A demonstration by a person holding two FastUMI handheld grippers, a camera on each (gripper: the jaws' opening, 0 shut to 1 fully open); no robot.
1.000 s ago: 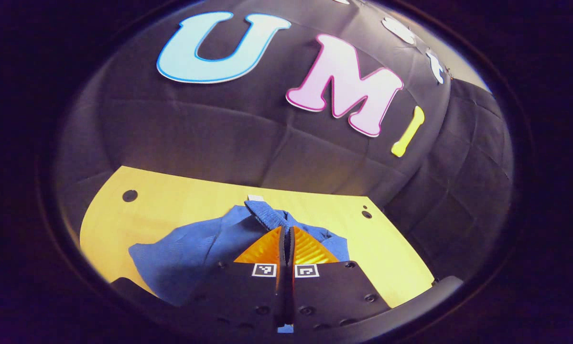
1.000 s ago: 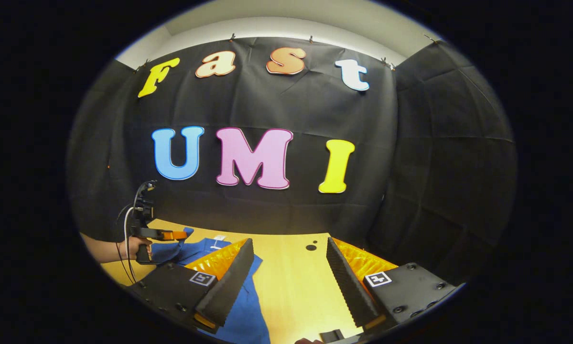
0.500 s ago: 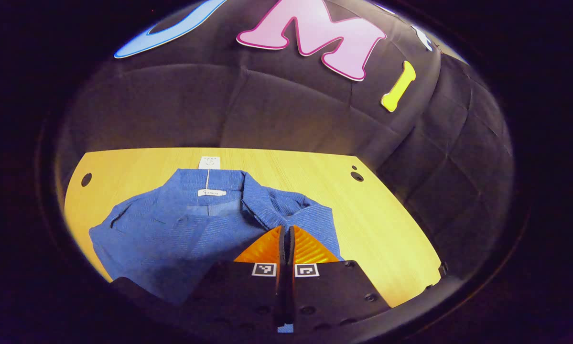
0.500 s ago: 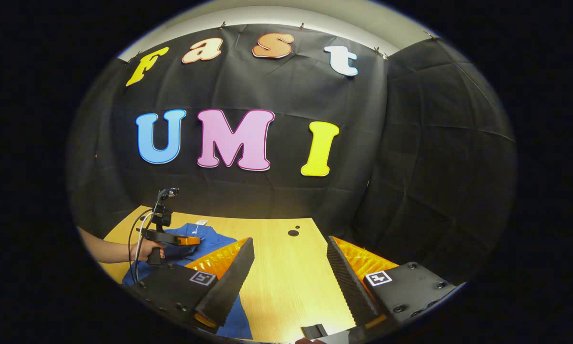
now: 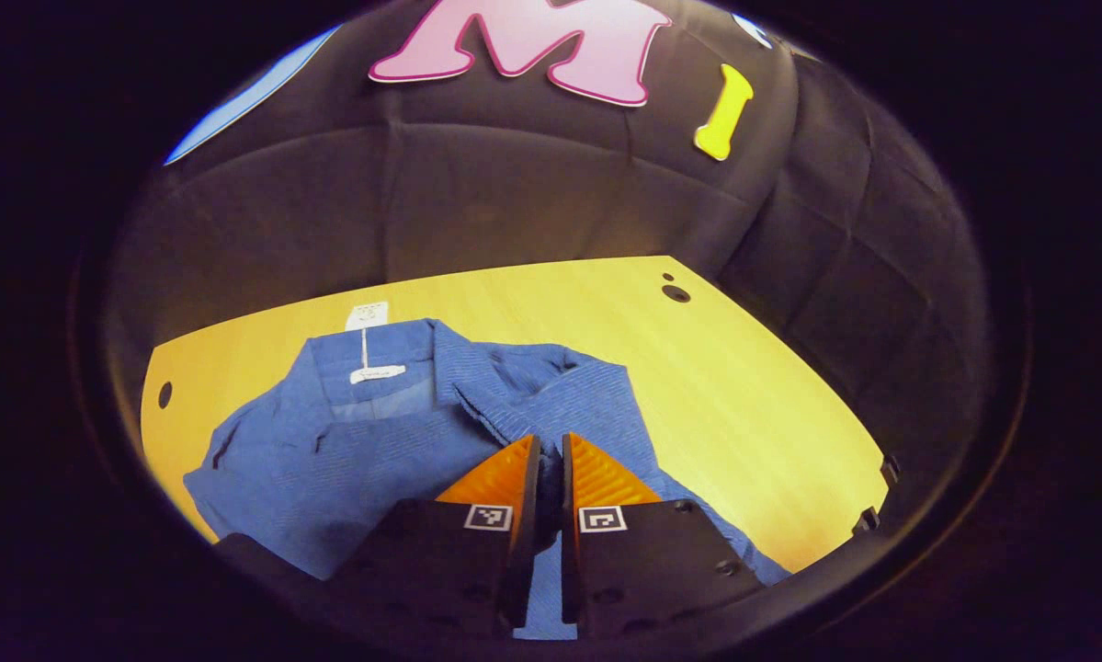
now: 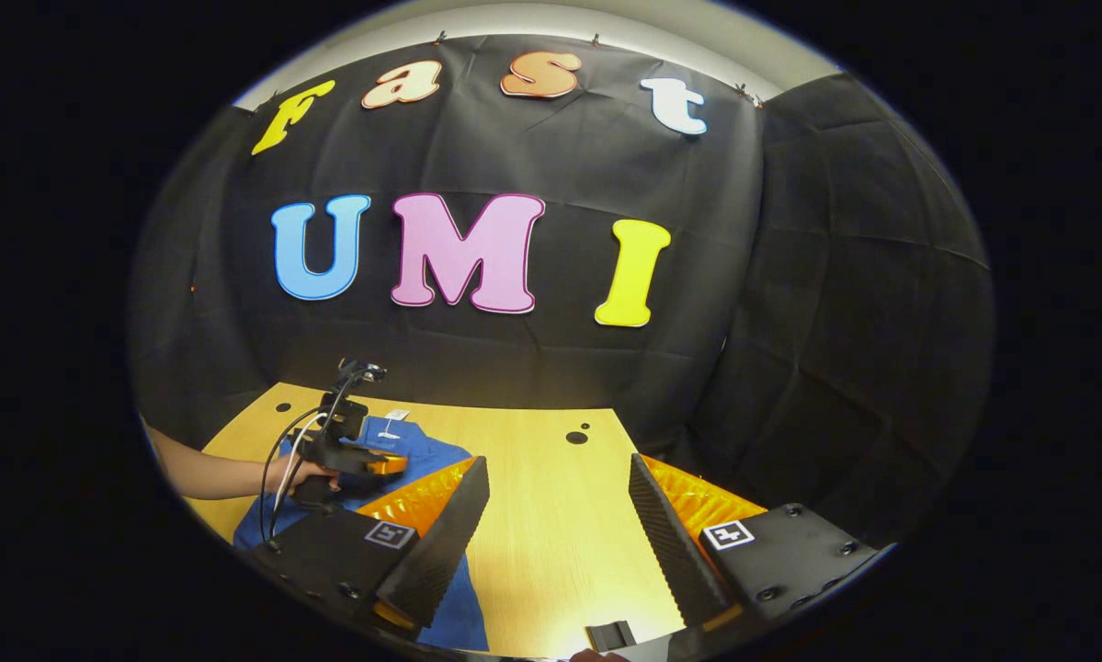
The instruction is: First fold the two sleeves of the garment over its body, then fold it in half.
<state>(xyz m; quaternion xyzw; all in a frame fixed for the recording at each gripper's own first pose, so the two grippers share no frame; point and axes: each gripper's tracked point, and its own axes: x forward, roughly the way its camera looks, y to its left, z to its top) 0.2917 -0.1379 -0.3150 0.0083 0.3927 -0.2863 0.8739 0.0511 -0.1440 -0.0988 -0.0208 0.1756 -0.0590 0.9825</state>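
Observation:
A blue collared garment (image 5: 367, 441) lies on the yellow table (image 5: 753, 386), collar and white neck label toward the far edge. One sleeve (image 5: 551, 405) is folded across the body. My left gripper (image 5: 547, 443) is low over it, its orange fingers a narrow slit apart with the sleeve's blue cloth running in between. In the right gripper view the garment (image 6: 422, 448) lies at the left, with the left gripper (image 6: 392, 466) and the hand (image 6: 301, 474) holding it above. My right gripper (image 6: 560, 473) hangs wide open over bare table (image 6: 551, 524), holding nothing.
A white hang tag (image 5: 368, 315) lies just beyond the collar. Round holes (image 5: 675, 293) mark the table's far right corner, another hole (image 5: 164, 394) the far left. Black cloth walls close the table in at the back and right.
My left gripper carried the sleeve across and down onto the garment's body, and its fingers have parted slightly. The right gripper stayed open, drifting a little.

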